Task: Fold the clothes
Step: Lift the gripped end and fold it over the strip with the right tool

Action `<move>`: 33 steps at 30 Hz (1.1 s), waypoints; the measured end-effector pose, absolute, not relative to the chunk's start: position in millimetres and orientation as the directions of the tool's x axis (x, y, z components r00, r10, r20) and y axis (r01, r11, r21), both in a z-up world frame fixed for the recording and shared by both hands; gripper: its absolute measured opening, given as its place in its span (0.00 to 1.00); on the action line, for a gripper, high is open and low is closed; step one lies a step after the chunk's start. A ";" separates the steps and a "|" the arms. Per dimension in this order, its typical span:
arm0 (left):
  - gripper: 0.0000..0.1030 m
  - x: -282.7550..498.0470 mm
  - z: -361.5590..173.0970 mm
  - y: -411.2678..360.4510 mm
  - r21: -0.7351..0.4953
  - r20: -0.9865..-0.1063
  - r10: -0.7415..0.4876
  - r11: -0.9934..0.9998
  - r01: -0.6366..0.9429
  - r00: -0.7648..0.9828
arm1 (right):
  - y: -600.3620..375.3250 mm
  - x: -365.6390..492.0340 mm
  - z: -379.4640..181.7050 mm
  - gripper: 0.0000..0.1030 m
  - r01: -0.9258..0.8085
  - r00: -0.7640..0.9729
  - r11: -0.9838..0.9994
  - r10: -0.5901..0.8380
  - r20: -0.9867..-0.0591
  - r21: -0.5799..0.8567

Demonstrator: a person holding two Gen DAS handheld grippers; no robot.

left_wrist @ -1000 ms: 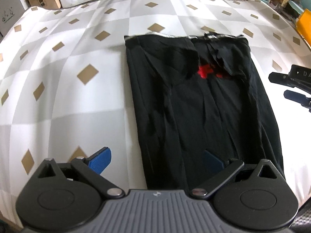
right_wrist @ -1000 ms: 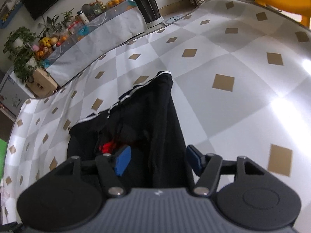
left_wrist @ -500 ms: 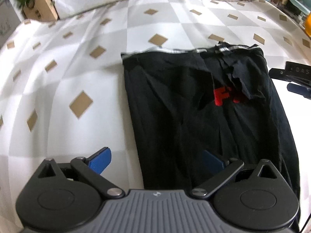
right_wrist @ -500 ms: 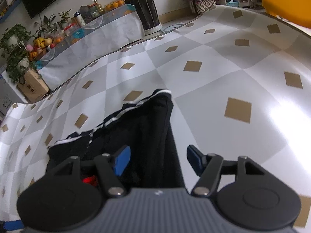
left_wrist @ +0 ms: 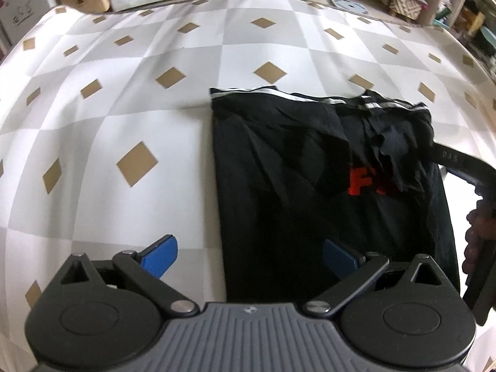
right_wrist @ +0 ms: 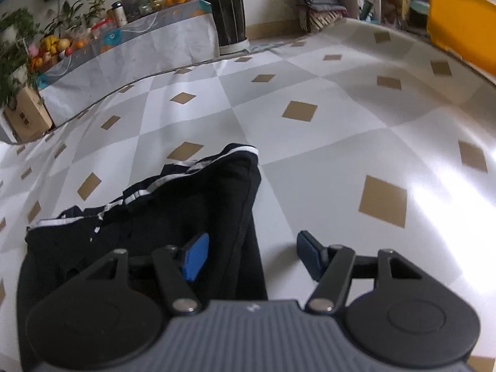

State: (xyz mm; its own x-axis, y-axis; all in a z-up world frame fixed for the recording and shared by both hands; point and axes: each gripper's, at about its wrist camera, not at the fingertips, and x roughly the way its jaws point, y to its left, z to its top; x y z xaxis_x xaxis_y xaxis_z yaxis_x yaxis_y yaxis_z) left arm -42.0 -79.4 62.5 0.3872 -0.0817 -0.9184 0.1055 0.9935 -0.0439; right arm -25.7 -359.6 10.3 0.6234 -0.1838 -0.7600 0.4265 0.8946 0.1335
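Black garment (left_wrist: pixel 297 192) flat on checked bench (left_wrist: pixel 130 99), centre-right of frame. Left tongs (left_wrist: pixel 248 255) wide open, empty, straddling near left edge. Right tongs (right_wrist: pixel 251 255) half open, just narrowing, over right edge, nothing pinched. Grip both edges level before folding.

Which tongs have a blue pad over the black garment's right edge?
The right tongs: their edge runs between the pads on the black garment. The left tongs straddle the opposite edge.

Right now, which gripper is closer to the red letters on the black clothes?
Right. The right gripper reaches in beside the red letters; the left gripper hangs at the black garment's near edge.
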 end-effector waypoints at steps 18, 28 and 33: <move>0.98 -37.4 56.7 -66.5 -0.063 -0.929 -0.071 0.997 0.034 0.363 | -342.8 -22.5 17.6 0.08 0.361 0.664 0.922 -0.147 -0.733 0.141; 0.98 -36.5 53.9 -59.4 -0.048 -0.934 -0.047 0.999 0.007 0.354 | -315.8 -22.9 42.8 0.08 0.290 0.705 0.956 -0.180 -0.686 0.047; 0.98 -36.9 55.0 -54.4 -0.034 -0.934 -0.027 0.999 -0.012 0.357 | -294.2 -23.5 60.3 0.08 0.248 0.735 0.969 -0.180 -0.654 0.013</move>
State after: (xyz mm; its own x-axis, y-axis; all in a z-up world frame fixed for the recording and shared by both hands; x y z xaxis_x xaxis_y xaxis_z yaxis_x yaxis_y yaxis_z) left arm -36.9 -54.4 55.0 0.3567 -0.0272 -0.9338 -0.0123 0.9994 -0.0338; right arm -23.5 -294.2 60.3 0.7352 -0.1795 -0.6536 0.2480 0.9687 0.0129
